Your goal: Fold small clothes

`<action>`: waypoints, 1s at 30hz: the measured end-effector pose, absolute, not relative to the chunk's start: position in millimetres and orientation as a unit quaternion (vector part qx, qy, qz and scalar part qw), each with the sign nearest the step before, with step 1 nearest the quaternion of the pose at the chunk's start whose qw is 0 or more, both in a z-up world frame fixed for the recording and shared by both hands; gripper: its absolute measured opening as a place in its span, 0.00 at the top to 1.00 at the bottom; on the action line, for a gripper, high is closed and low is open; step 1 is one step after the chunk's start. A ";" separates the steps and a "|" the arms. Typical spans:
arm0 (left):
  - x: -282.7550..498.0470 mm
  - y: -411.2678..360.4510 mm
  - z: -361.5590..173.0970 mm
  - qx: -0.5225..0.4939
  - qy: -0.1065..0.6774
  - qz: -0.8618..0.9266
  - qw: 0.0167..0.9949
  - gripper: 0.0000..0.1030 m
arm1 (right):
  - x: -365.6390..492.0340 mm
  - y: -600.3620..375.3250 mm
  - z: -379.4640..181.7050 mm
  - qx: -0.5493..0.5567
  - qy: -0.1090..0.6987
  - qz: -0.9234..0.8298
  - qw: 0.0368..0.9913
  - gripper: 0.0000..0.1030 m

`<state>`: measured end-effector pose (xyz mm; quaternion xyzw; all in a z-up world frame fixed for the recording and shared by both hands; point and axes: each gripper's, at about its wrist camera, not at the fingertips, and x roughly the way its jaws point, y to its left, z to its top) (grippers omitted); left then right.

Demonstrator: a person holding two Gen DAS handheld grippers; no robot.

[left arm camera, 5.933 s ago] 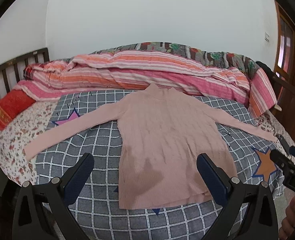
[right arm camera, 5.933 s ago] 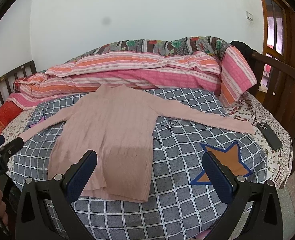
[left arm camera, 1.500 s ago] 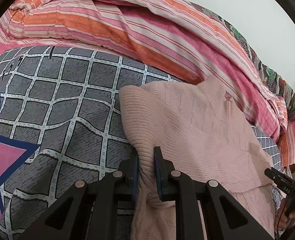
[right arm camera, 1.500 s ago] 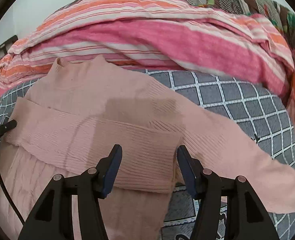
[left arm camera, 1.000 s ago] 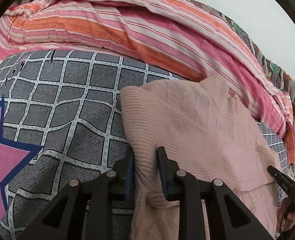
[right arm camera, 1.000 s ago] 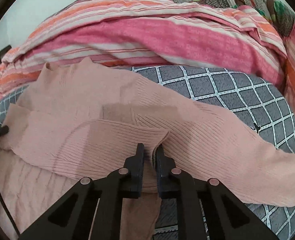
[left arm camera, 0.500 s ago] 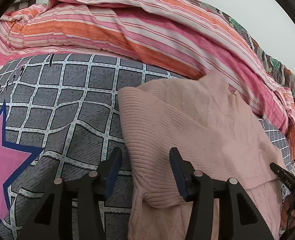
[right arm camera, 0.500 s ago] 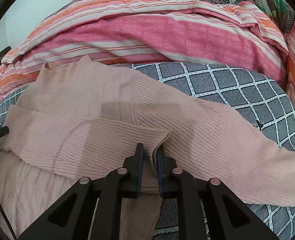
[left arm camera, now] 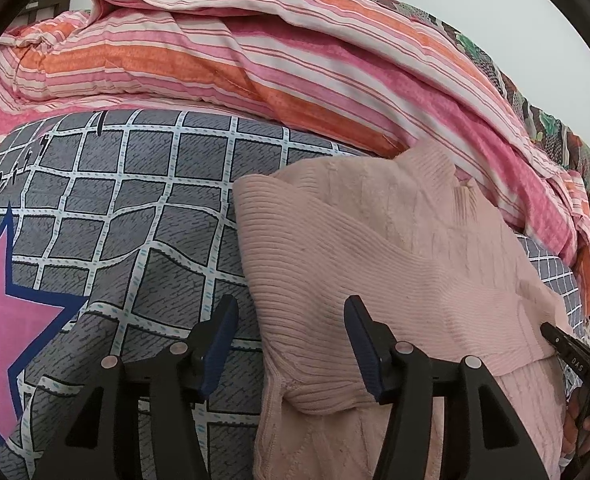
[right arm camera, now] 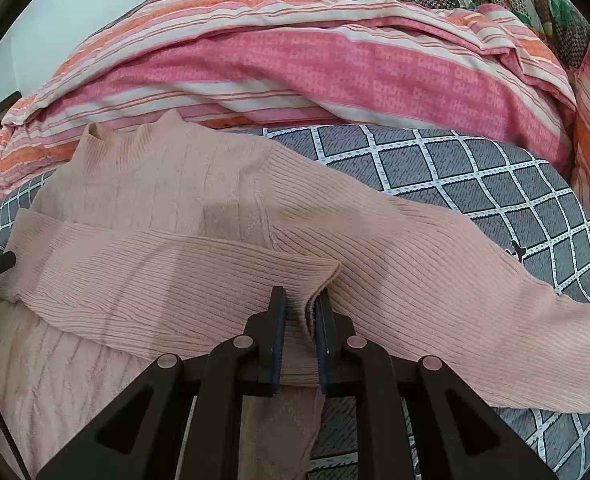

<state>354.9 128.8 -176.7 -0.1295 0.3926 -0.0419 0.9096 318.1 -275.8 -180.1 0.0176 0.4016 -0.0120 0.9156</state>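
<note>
Left wrist view: left claw (left arm camera: 291, 340) opening, jaws apart astride the folded shoulder edge of the pale pink ribbed knit sweater (left arm camera: 375, 248), pads off it; sweater flat on the grey checked bedspread (left arm camera: 135, 200). No containers visible.

Right wrist view: right claw (right arm camera: 299, 340) narrow, pinching the folded-over sleeve cuff (right arm camera: 315, 280) atop the sweater's chest. Risk: slack knit dragging or unfolding on release.

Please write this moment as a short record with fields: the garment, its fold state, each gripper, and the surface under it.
garment: pink knit sweater, collar toward the striped quilt
fold state: one sleeve folded across the chest; other sleeve spread out
left gripper: opening, fold edge loose between the fingers
right gripper: shut on the folded sleeve's cuff
surface: grey checked blanket
</note>
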 end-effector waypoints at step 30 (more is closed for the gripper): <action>352.4 132.3 -174.0 -0.130 0.385 -0.048 0.913 0.47 | 316.5 -280.9 -184.1 0.032 0.399 -0.016 0.916 0.77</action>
